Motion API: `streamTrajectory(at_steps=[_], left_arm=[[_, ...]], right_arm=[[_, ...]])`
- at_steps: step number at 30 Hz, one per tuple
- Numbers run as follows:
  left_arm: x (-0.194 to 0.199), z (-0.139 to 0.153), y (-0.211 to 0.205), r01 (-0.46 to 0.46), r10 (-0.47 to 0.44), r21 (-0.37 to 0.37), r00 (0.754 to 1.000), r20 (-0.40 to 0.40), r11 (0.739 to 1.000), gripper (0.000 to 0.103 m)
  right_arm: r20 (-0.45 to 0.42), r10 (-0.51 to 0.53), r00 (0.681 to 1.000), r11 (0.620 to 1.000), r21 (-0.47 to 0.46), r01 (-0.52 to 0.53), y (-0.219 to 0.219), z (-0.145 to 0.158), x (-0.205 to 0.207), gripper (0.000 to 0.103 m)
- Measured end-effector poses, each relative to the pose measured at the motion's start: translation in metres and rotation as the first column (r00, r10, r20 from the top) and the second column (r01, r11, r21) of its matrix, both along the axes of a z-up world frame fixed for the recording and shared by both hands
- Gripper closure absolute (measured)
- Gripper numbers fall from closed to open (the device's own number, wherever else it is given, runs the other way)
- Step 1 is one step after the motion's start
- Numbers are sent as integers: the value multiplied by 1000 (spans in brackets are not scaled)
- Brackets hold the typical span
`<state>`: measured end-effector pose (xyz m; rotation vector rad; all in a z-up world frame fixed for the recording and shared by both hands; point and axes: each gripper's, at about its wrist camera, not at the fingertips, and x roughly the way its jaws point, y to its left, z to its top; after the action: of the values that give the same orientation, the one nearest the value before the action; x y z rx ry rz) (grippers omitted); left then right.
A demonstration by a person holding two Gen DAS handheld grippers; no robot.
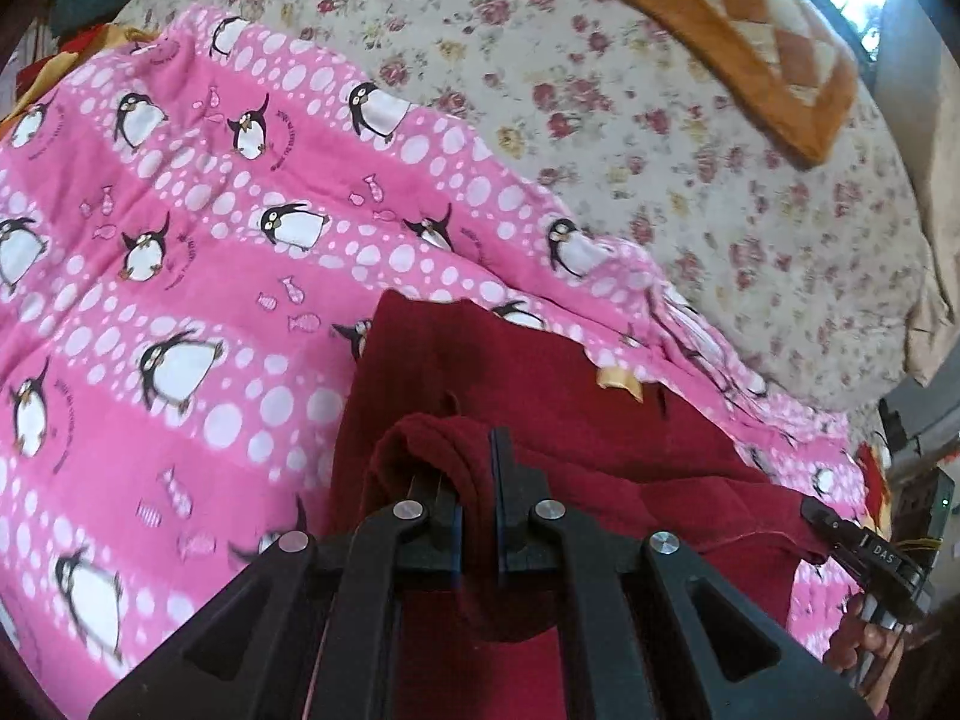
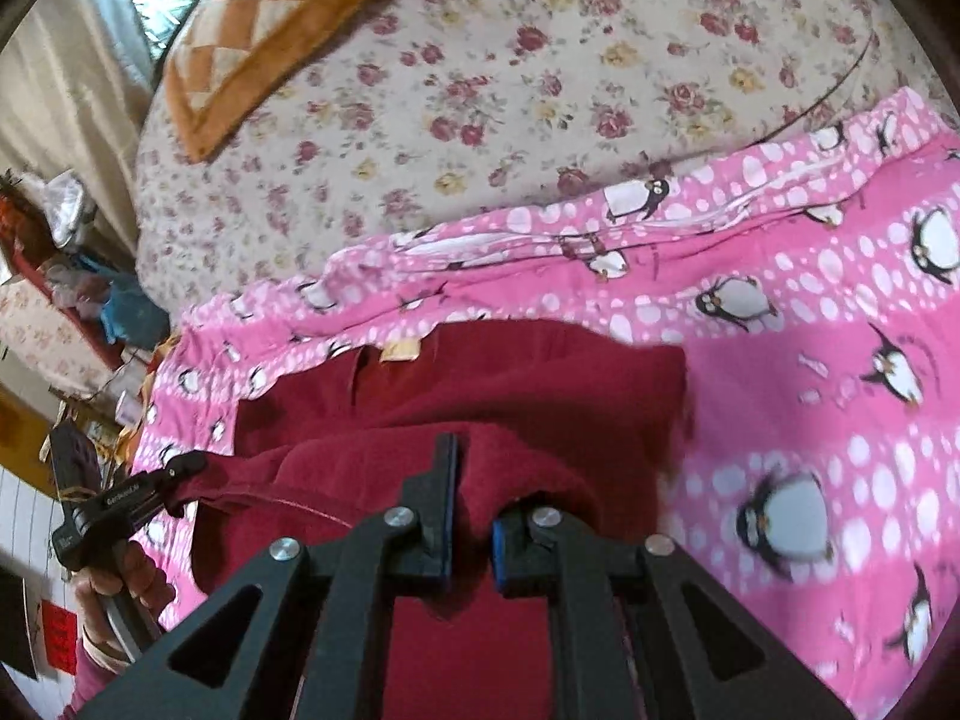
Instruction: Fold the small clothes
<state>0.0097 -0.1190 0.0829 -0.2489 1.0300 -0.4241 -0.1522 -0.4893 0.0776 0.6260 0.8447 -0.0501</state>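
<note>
Both the left gripper point(image 1: 480, 468) and the right gripper point(image 2: 474, 480) are clamped on the dark red fleece garment point(image 1: 540, 372) (pink penguin-print blanket point(image 1: 180, 240) wide beyond).

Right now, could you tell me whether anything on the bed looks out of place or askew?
Nothing looks damaged or spilled. The dark red garment is simply mid-fold, pinched by the left gripper and right gripper. The penguin blanket beneath is rumpled along its far edge, and the checkered cushion lies slanted.
</note>
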Motion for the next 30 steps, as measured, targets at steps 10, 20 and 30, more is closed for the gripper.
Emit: streamTrajectory(at_steps=[10, 20, 30], left_arm=[[34, -10, -6, 63, -66, -54, 996, -68, 997, 102], [19, 19, 8, 46, -46, -93, 999, 4, 995, 94], [38, 11, 12, 32, -38, -153, 999, -35, 988, 77]], right_arm=[[22, -57, 998, 993, 109, 54, -33, -28, 31, 54], [69, 61, 996, 995, -87, -55, 10, 11, 14, 57], [-130, -18, 991, 972, -233, -13, 10, -52, 97, 58]])
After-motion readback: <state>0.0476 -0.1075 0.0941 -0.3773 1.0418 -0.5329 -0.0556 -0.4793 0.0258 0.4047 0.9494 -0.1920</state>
